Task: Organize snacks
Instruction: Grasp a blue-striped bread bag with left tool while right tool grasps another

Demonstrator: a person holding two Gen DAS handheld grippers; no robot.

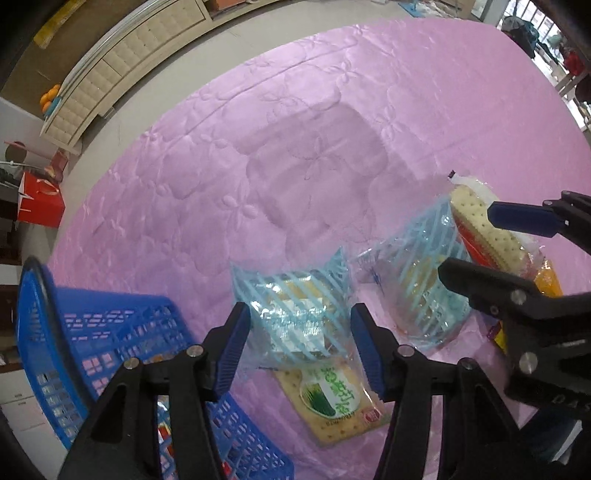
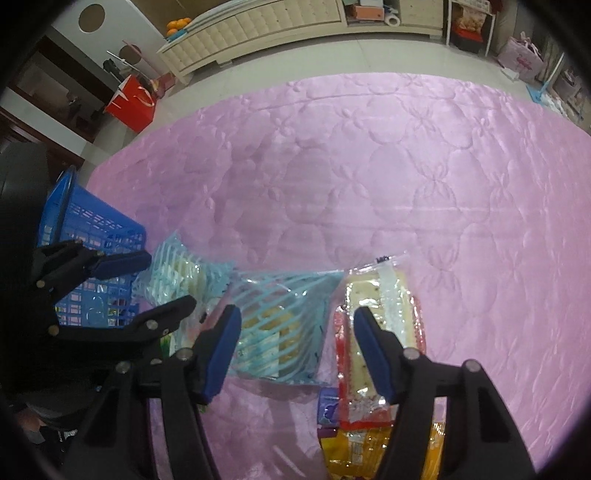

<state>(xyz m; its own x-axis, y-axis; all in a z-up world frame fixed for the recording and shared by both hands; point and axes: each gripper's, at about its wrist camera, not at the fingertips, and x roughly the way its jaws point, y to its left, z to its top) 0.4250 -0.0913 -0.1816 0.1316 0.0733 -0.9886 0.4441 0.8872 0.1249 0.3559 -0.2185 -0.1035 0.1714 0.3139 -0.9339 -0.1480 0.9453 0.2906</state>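
Observation:
My left gripper (image 1: 301, 321) points down over a clear packet with light-blue stripes (image 1: 295, 314). The packet lies between its open fingers, and I cannot see the pads pressing on it. Under that packet lies a cracker pack with a green label (image 1: 332, 402). A second striped packet (image 2: 280, 332) and a long cracker pack with a red edge (image 2: 384, 295) lie side by side. My right gripper (image 2: 295, 312) hangs open above those two and grips neither. The blue lattice basket (image 1: 92, 325) stands at the left, with some wrappers showing through its wall.
Everything lies on a pink quilted cover (image 2: 369, 166). An orange-yellow bag (image 2: 351, 450) and a small purple packet (image 2: 328, 404) sit near the long cracker pack. On the floor beyond are a red box (image 2: 131, 103) and a cream padded bench (image 2: 258, 29).

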